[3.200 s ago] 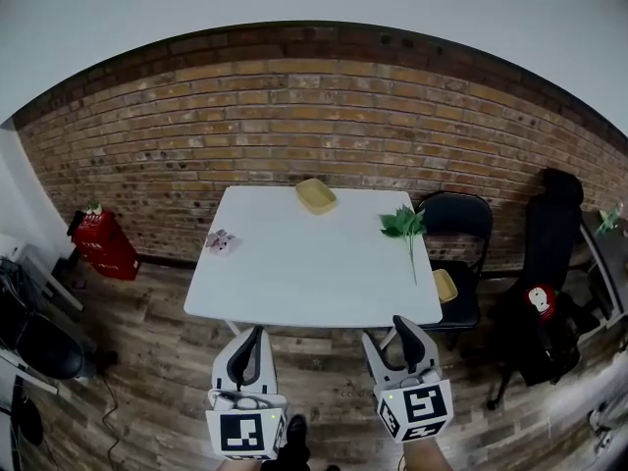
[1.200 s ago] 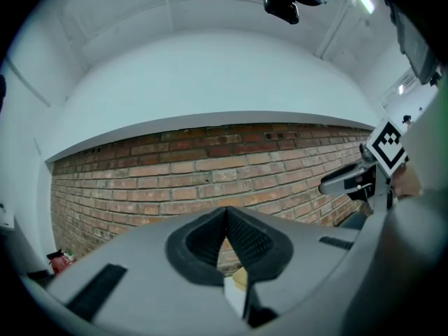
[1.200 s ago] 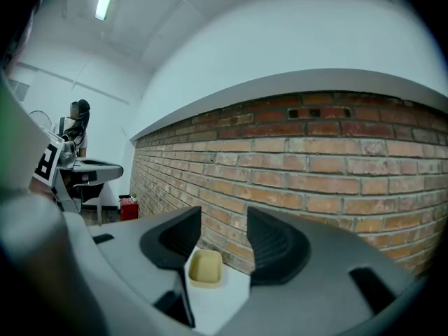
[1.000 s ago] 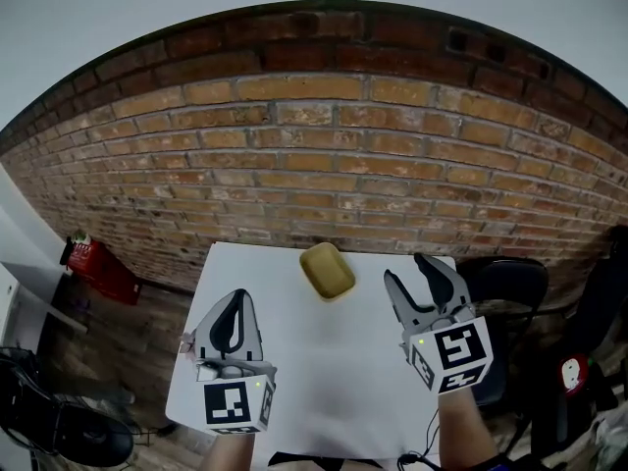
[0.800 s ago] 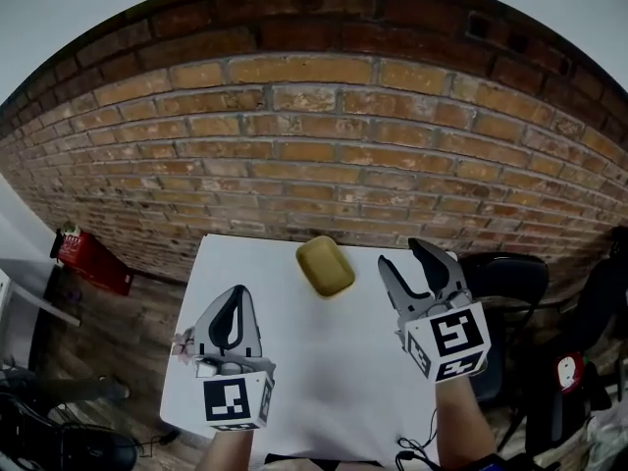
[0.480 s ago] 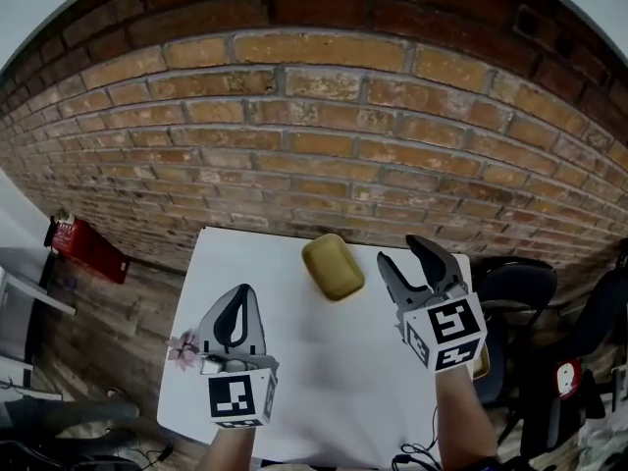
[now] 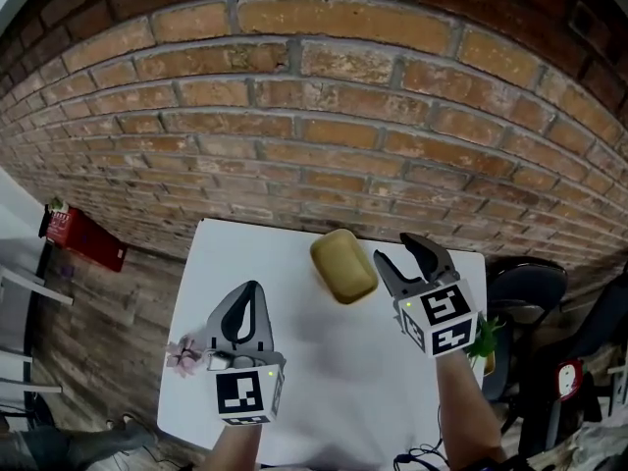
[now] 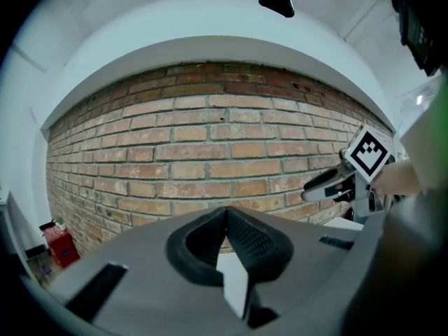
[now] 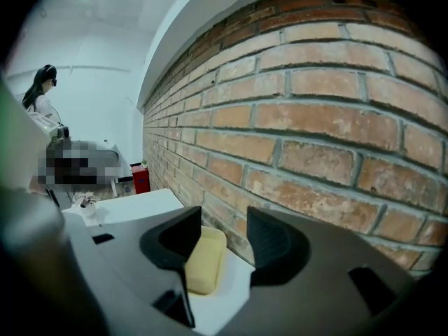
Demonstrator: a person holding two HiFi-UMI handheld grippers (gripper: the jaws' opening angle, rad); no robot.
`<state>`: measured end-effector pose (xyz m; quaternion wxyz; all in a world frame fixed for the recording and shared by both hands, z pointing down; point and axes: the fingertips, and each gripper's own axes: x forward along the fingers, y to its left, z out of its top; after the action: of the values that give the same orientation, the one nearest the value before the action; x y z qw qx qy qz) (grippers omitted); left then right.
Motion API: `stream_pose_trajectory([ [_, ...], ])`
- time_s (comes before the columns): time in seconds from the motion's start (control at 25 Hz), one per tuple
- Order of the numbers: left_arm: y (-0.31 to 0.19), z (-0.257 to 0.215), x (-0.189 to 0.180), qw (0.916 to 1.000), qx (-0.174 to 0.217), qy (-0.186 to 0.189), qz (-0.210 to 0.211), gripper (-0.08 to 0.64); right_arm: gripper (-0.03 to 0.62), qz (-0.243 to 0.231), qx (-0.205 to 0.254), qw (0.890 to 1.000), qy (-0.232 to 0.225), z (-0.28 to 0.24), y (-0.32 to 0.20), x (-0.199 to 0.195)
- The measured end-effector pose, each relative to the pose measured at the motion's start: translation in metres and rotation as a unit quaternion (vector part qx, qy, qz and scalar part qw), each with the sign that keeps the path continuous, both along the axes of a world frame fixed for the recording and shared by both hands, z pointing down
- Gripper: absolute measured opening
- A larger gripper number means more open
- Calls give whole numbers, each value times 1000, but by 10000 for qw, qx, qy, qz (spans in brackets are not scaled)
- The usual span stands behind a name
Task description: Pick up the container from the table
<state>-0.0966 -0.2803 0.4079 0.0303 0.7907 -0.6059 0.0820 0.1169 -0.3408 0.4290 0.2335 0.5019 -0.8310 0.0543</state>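
Note:
The container (image 7: 342,265) is a shallow yellow tub lying on the white table (image 7: 294,361) near its far edge, close to the brick wall. My right gripper (image 7: 396,249) hovers just right of it, jaws open and empty. In the right gripper view the container (image 9: 205,261) lies a little ahead, showing in the gap next to the left jaw, with the right gripper (image 9: 224,226) apart from it. My left gripper (image 7: 252,289) hangs over the table's left half, shut on nothing. In the left gripper view its pads meet at the tip of the left gripper (image 8: 225,213).
A small pink object (image 7: 184,356) sits at the table's left edge. A green sprig (image 7: 484,338) lies at the right edge, with a dark chair (image 7: 527,285) beyond. The brick wall (image 7: 324,116) runs right behind the table. A red object (image 7: 82,238) stands on the floor at left.
Both grippers have come down and forward over the table. The right one now sits beside the container, still open. The left one stays shut.

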Motion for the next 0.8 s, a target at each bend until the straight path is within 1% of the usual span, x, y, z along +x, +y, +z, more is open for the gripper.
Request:
stream_pose_trajectory([
  [0.16,-10,11,-1,10000,-31,-10,19,9,212,-48,-302,9995,60,29,-11,-2],
  [0.36,-19,30,0,9998,-211,-29,37,9,204,-136,-721,9972,122,70,-19,-3],
  [0.8,-25,61,-2,9985,-544,-59,-18,9,193,-233,-1339,9905,189,130,-27,-5],
])
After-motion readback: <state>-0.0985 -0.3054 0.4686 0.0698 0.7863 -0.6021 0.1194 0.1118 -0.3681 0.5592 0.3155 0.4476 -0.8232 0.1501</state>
